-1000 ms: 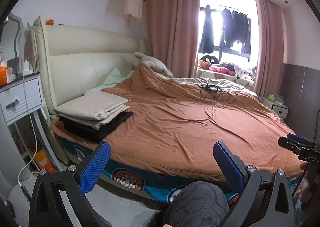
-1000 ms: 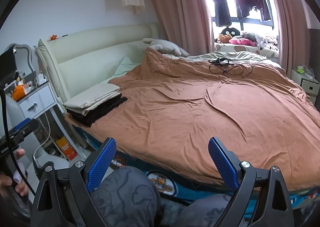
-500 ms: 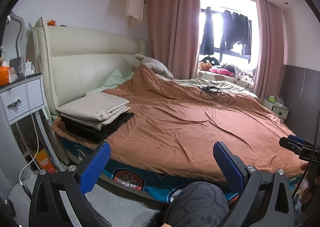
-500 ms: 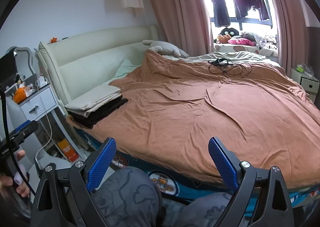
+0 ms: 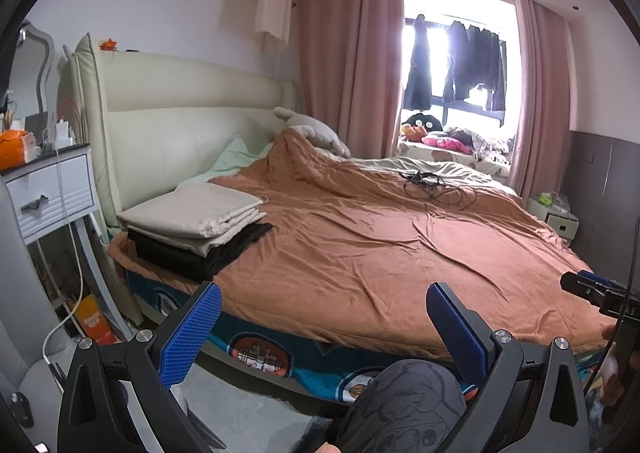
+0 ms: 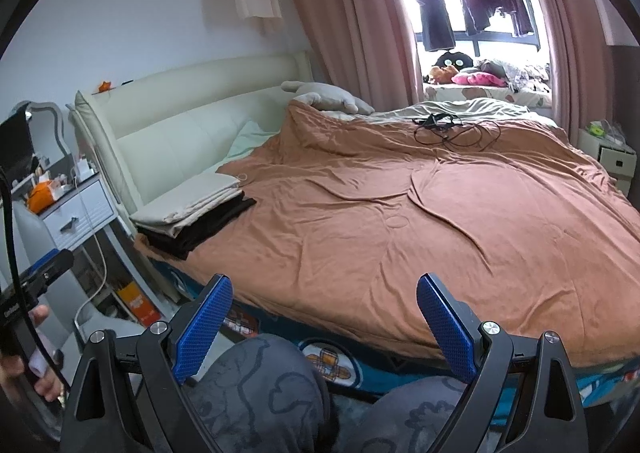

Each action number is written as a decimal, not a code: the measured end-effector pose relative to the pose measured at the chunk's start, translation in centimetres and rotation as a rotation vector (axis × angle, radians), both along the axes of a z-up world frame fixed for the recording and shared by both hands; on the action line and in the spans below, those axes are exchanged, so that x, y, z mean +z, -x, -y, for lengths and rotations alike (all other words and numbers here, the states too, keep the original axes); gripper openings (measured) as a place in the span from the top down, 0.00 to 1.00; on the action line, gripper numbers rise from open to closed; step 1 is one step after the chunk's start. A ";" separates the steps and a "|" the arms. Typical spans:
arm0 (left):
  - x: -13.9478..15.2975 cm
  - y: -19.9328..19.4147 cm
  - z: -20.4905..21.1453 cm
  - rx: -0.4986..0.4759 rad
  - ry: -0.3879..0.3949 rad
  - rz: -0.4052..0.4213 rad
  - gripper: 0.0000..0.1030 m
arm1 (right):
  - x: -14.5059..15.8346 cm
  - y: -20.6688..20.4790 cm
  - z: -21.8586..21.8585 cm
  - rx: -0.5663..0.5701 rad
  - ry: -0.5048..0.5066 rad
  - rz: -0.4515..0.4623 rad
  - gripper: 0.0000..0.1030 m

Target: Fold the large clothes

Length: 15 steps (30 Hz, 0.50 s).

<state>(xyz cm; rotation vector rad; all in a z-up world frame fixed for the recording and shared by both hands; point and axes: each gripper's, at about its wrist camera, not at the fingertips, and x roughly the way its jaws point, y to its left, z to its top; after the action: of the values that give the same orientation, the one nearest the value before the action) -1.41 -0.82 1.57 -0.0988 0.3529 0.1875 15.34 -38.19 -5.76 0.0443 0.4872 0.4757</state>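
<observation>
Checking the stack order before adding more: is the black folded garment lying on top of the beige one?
No, the beige folded cloth lies on top of the black garment.

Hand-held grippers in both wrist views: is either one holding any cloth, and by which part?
Nothing is held. The left hand-held gripper and right hand-held gripper are both open, short of the brown bedspread.

Bed cover (image 5: pixel 360 253): matt brown cloth, soft, creased. Folded stack (image 5: pixel 192 225) at 9 o'clock: beige over black cloth, matt. Headboard (image 5: pixel 180 125): cream leather-like padding, slight sheen. Left tongs (image 5: pixel 324 337) and right tongs (image 6: pixel 324 325): black matt plastic, blue knurled pads.
</observation>
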 end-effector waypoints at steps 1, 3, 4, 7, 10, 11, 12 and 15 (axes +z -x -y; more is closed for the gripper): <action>0.0 0.1 0.1 0.002 -0.001 0.001 0.00 | 0.0 0.1 0.0 -0.001 -0.001 0.002 0.09; 0.0 0.2 0.2 0.002 -0.007 0.002 0.00 | 0.1 0.3 0.1 -0.002 -0.003 0.004 0.09; 0.1 0.3 0.2 0.000 -0.010 0.004 0.00 | 0.0 0.3 0.1 -0.002 -0.003 0.005 0.09; 0.2 0.4 0.4 0.001 -0.019 0.005 0.00 | 0.0 0.5 0.2 -0.001 -0.001 0.007 0.09; 0.3 0.7 0.6 0.001 -0.024 0.011 0.00 | 0.0 0.6 0.2 0.001 0.000 0.009 0.09; 0.4 0.7 0.6 0.002 -0.025 0.012 0.00 | 0.0 0.6 0.1 0.003 0.002 0.009 0.09; 0.4 0.8 0.7 0.004 -0.026 0.012 0.00 | 0.0 0.7 0.1 0.004 0.005 0.010 0.09; 0.4 1.0 0.8 0.005 -0.028 0.018 0.00 | 0.0 0.8 0.2 0.004 0.007 0.013 0.09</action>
<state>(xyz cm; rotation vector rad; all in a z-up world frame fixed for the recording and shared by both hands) -2.38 -1.62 1.94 -0.0737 0.3319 0.1963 14.51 -38.39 -5.72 0.0333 0.4758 0.4781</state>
